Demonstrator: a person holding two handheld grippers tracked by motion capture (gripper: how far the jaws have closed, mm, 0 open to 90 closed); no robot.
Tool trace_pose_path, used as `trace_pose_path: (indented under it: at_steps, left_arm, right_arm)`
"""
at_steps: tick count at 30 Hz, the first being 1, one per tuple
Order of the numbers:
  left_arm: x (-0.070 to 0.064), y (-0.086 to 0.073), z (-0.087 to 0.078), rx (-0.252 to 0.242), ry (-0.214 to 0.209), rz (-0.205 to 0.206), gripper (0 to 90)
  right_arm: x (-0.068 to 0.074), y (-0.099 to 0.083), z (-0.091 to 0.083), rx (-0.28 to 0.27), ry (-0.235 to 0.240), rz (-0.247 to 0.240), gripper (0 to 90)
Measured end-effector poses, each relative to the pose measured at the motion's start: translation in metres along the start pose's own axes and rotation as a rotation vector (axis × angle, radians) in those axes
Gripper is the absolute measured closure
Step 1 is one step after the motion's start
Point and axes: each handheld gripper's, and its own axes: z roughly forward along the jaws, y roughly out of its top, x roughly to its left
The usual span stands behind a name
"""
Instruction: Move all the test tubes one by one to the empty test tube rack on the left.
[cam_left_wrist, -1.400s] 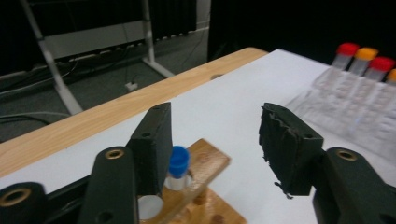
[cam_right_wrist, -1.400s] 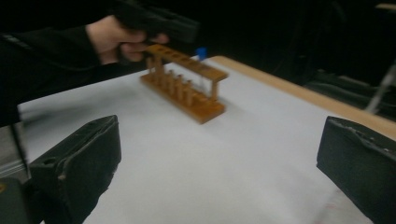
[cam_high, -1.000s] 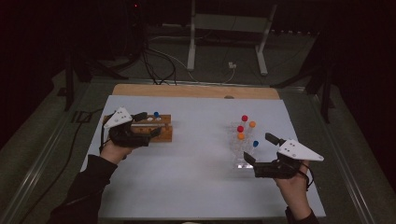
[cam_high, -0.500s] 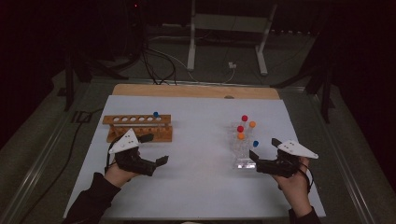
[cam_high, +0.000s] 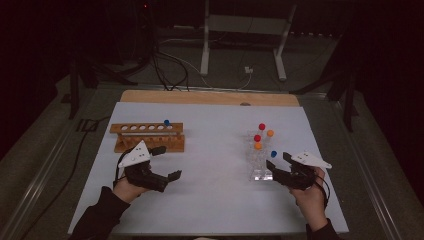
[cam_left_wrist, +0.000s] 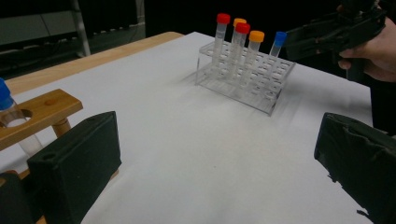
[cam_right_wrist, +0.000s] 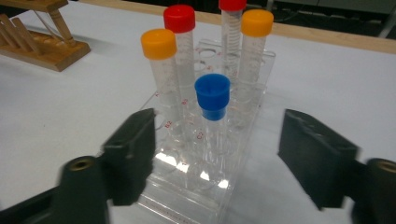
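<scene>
Directly ahead of the right claw (cam_right_wrist: 217, 154), between its 2 spread jaws, the blue-capped tube (cam_right_wrist: 212, 116) is seen standing upright in the near end of the clear rack (cam_right_wrist: 196, 186). Its long axis is vertical, so a level closing of the jaws across the tube, just below the cap, is judged to be what the next move calls for. 2 orange-capped tubes (cam_right_wrist: 161, 70) and 2 red-capped tubes (cam_right_wrist: 180, 28) stand just behind it, close enough to be brushed. The right claw (cam_high: 280, 167) is much the nearer; the left claw (cam_high: 167, 162) is held well apart at the left, spread and empty, just near of the wooden rack (cam_high: 147, 136), in which another blue-capped tube (cam_high: 166, 123) is seated. The desk (cam_high: 215, 190) carries a plain white sheet; beyond its far wooden edge, dark floor, cables and a stand are visible.
</scene>
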Motion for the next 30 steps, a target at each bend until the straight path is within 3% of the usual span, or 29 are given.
trace_pose_path:
  at_steps: [3,6,9,21,30]
  left_arm:
    - [-0.0001,-0.0007,0.0005,0.004,-0.004,0.004,1.3]
    - [0.0002,-0.0012,0.001,0.005,-0.003,0.003,1.3]
    - [0.0015,-0.0015,0.0008,0.007,-0.005,0.0,1.3]
    - [0.0034,-0.0022,0.0001,0.006,-0.004,-0.008,1.3]
    - [0.0038,-0.0026,0.0007,0.011,-0.006,-0.012,1.3]
  right_arm:
    - [-0.0021,0.001,0.0005,0.004,-0.003,0.01,53.4]
    - [-0.002,0.0014,0.0019,0.017,-0.002,0.005,57.4]
    - [-0.0003,0.0017,0.0053,0.035,0.005,-0.011,67.5]
    - [0.0025,0.002,0.0101,0.06,-0.015,-0.058,76.6]
    - [0.0004,0.0066,0.0052,0.043,-0.014,-0.046,77.1]
